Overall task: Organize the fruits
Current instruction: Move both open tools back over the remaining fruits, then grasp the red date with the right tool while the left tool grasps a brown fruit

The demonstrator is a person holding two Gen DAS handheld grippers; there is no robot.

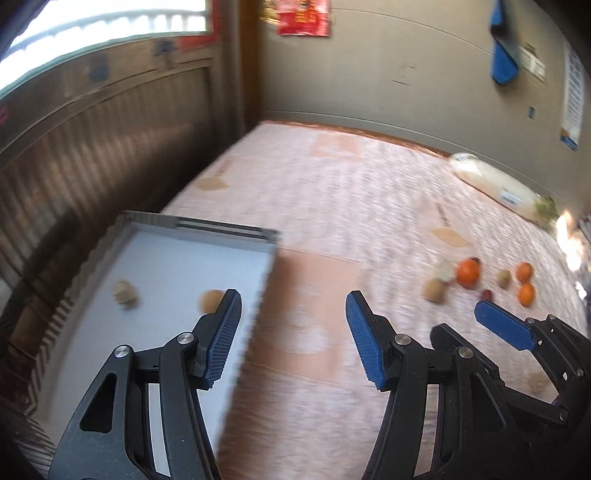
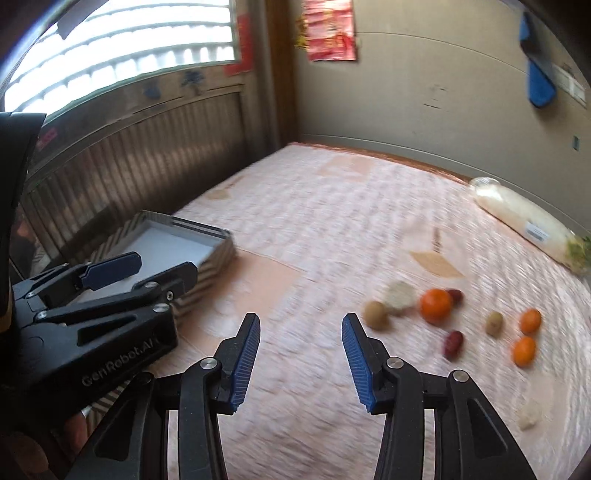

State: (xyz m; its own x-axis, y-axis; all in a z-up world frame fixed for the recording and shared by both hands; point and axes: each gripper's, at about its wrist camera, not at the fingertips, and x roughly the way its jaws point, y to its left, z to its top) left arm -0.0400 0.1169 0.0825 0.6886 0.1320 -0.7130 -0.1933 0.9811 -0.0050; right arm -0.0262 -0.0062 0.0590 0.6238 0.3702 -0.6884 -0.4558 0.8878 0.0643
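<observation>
Left gripper (image 1: 293, 301) with blue pads spread wide, nothing between them, held above the right edge of a white tray (image 1: 229, 229) with ribbed striped walls. Right gripper (image 2: 300, 323) likewise spread wide and empty, over bare pink patterned bed cover (image 2: 332, 221).

In the tray, left wrist view: one pale lumpy fruit (image 1: 125, 293) at centre-left; one round tan fruit (image 1: 210, 300) just beside the left pad. Both blurred, kind not discernible.

On the cover, right of both grippers, a loose cluster:
- large orange (image 2: 436, 305), touching a dark red fruit (image 2: 456, 295) behind it
- pale lumpy piece (image 2: 399, 294) just left of the orange
- brown round fruit (image 2: 376, 315), nearest the right gripper's right pad
- second dark red fruit (image 2: 453, 344), nearer than the orange
- small tan fruit (image 2: 494, 322)
- two small oranges (image 2: 530, 321) (image 2: 523, 350), farthest right, one behind the other
- whitish lump (image 2: 528, 412), near right, apart from the cluster

Wrapped white radish (image 2: 532, 229) along the far right wall. Blue cloth (image 2: 537, 85) and red poster (image 2: 330, 29) on the walls.
</observation>
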